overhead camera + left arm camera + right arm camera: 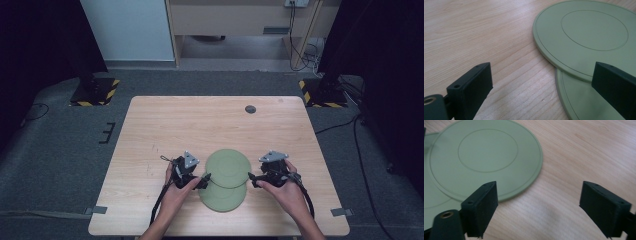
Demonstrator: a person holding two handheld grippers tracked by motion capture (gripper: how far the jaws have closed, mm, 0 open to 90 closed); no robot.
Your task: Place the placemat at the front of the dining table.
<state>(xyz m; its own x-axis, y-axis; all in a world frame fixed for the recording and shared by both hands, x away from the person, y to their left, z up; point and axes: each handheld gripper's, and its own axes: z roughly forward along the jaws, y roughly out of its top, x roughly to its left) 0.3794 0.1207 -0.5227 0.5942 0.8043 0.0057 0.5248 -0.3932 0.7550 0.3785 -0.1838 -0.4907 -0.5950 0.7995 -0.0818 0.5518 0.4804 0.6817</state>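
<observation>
**Two green discs, two idle grippers**

On the near half of the wooden table (165,125) two flat pale-green discs lie overlapped — the upper disc (228,167) sits farther from the person and rests partly on the lower disc (222,196), which pokes out toward the table's near edge. Both are round, with a thin raised ring near the rim and a second ring toward the middle.

At the left of the pair, the left gripper (202,181) sits low by the seam where the two discs cross, one jaw tip over the discs' left edge. Seen along its own jaws, they stand spread wide with bare wood between them; the upper disc (584,35) and the sliver of lower disc (579,100) lie under and beyond one jaw, and whether that jaw touches green I cannot tell. Nothing is gripped.

At the right, the right gripper (253,179) is held just off the discs' right edge. Its jaws are parted too — one hangs over the rim of the upper disc (486,157), the other over plain wood — with nothing pinched between them.

A small dark round inset (250,109) marks the table's far side, well apart from everything else
</observation>
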